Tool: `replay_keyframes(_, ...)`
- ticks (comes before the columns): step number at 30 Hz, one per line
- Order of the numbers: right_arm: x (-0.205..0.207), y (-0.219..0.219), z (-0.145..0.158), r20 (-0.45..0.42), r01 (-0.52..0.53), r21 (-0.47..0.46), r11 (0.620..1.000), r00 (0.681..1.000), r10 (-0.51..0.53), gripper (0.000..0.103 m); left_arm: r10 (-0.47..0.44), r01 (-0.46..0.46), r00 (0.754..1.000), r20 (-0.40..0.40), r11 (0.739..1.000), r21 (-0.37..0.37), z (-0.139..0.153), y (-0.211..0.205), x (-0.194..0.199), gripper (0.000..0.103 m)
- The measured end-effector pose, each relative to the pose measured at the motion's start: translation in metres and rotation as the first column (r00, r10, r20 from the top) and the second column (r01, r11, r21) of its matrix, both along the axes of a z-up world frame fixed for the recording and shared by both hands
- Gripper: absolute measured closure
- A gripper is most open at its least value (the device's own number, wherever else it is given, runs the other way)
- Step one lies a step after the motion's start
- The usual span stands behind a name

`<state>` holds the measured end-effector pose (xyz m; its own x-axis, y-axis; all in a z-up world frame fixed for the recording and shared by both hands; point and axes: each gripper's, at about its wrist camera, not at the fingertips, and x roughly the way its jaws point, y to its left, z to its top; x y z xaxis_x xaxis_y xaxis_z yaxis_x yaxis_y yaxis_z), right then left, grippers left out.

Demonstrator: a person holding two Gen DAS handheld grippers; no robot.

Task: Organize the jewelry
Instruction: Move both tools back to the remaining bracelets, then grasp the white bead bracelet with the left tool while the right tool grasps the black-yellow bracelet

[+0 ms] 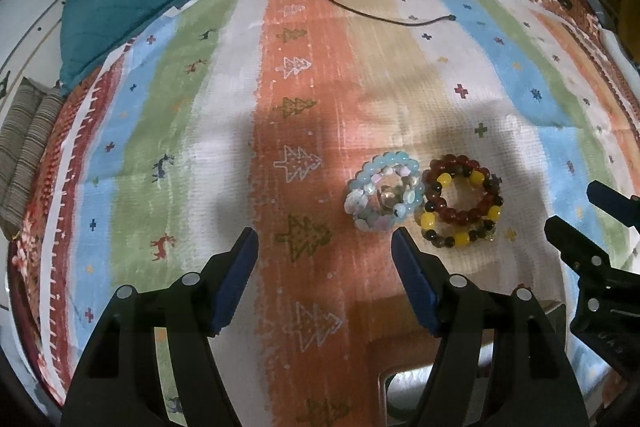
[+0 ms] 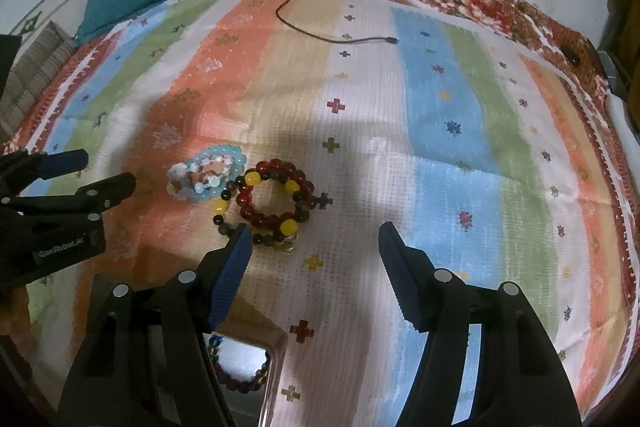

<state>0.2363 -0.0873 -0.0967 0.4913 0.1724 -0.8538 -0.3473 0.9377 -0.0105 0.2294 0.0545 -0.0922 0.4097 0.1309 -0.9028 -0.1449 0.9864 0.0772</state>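
Over a striped cloth (image 1: 200,131) with bare room leftward, the left gripper (image 1: 324,251) hangs with jaws spread and empty beside the pale blue bracelets (image 1: 382,195), touching the red and yellow bracelets (image 2: 272,197), the right gripper (image 2: 314,239) likewise parted, a box (image 2: 276,359) half hidden below, a cable (image 2: 320,35) beyond

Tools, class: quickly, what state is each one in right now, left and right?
Left tool: open, holding nothing, above the striped cloth.
Right tool: open, holding nothing, near the red and yellow bracelets.
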Motion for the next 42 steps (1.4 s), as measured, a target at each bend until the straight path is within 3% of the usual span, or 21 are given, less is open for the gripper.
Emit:
replay_keyframes(15,0.024,0.007,-0.025,-0.09,0.014,0.021,1.0,0.996,-0.012,0.038,0.01,-0.013,0.999,-0.047,0.998,-0.058,-0.027,0.005,0.025,0.034)
replay_keyframes(25,0.038,0.011,-0.038,-0.116,0.004,0.011,1.0,0.993,-0.003,0.047,0.009,-0.013,0.999,-0.051,0.996,-0.083,-0.038,0.006,0.038,0.041)
replay_keyframes(34,0.048,0.017,-0.05,-0.145,-0.007,0.003,1.0,0.989,0.007,0.06,-0.015,0.007,0.997,-0.081,0.996,-0.09,-0.055,0.002,0.046,0.058)
replay_keyframes(38,0.049,0.019,-0.054,-0.154,-0.018,0.0,1.0,0.988,0.018,0.073,-0.029,0.021,0.997,-0.074,0.995,-0.097,-0.06,0.0,0.047,0.082)
replay_keyframes(42,0.048,0.023,-0.055,-0.157,-0.035,0.003,0.999,0.987,0.035,0.084,-0.035,0.028,0.997,-0.069,0.996,-0.09,-0.058,-0.002,0.048,0.084)
